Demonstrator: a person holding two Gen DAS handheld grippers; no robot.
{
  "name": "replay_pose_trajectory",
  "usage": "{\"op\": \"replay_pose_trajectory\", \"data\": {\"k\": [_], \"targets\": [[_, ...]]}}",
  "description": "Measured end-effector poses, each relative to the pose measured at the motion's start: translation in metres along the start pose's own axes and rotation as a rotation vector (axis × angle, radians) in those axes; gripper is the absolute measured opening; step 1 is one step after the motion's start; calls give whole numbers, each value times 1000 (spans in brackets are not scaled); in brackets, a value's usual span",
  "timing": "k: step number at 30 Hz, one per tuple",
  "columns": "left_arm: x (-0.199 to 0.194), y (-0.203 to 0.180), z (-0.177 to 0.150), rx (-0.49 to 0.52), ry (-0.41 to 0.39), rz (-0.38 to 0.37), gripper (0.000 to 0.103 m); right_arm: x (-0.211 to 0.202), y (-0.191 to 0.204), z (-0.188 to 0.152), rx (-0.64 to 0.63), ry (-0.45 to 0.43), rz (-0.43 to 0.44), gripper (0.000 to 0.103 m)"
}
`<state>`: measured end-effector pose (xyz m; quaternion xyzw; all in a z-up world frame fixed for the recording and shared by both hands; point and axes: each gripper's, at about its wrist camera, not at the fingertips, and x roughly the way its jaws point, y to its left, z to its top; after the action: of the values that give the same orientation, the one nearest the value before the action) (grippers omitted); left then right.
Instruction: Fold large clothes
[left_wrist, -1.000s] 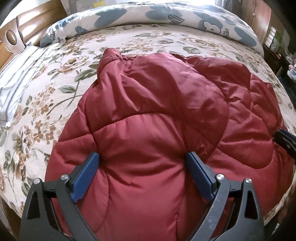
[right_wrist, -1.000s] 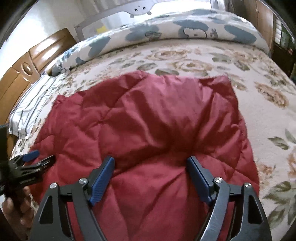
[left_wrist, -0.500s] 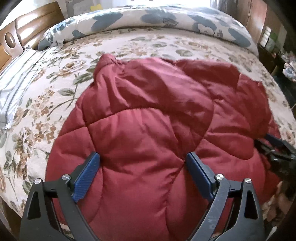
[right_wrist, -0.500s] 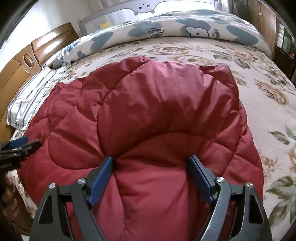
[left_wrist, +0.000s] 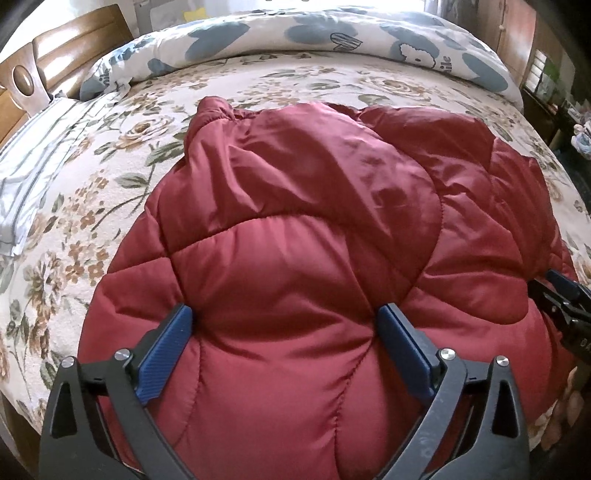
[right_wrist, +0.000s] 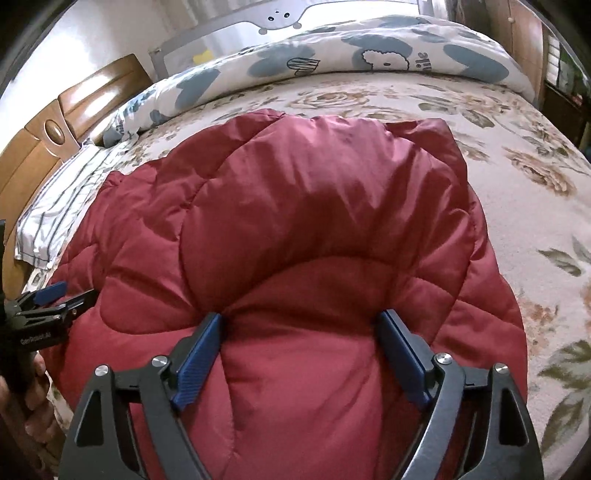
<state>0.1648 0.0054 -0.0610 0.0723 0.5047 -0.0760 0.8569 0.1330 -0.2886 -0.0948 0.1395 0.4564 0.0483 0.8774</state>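
A dark red quilted jacket (left_wrist: 314, 184) lies bunched on the floral bed, filling the middle of both views. My left gripper (left_wrist: 284, 310) sits at its near edge. A thick puffy fold bulges between the blue pads, which dig into it. My right gripper (right_wrist: 301, 315) clamps another thick fold of the jacket (right_wrist: 314, 192) further right. Its jaws are opening while the pads still press the fabric. Each gripper also shows at the other view's edge: the right gripper (left_wrist: 561, 291) at the right, the left gripper (right_wrist: 55, 295) at the left.
A floral bedsheet (left_wrist: 92, 206) surrounds the jacket. A rolled white-and-blue quilt (right_wrist: 369, 62) runs along the far side. A striped pillow (left_wrist: 33, 170) and wooden headboard (right_wrist: 66, 110) are at the left. A hand (right_wrist: 33, 387) grips the left tool. Wooden cabinets (right_wrist: 528, 48) stand far right.
In the right wrist view the jacket has puffed up and moved nearer, covering more of the sheet. The right gripper has come into the left view's right edge. Both grips persist.
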Motion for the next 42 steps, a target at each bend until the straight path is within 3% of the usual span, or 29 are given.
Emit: {"op": "replay_pose_trajectory", "data": {"k": [6,12,23,33,37,42], "targets": [[-1,-1,2,5,5,0,101,-4,1,2,2,12,-2,85],[-27,7,-9,1,-10,-21,100,-36,5,0,-1,8,16,85],[-72,15,-56,-6,-1,-43,100,-92,24,-54,-90,30,56,87],[-90,-1,-91,66,62,50,100,-112,40,-93,-152,102,72,90],[-107,-3,-91,73,40,75,100,-130,43,-93,-162,82,78,99],[-123,-9,-83,96,12,87,100,-145,44,-81,-157,53,69,101]]}}
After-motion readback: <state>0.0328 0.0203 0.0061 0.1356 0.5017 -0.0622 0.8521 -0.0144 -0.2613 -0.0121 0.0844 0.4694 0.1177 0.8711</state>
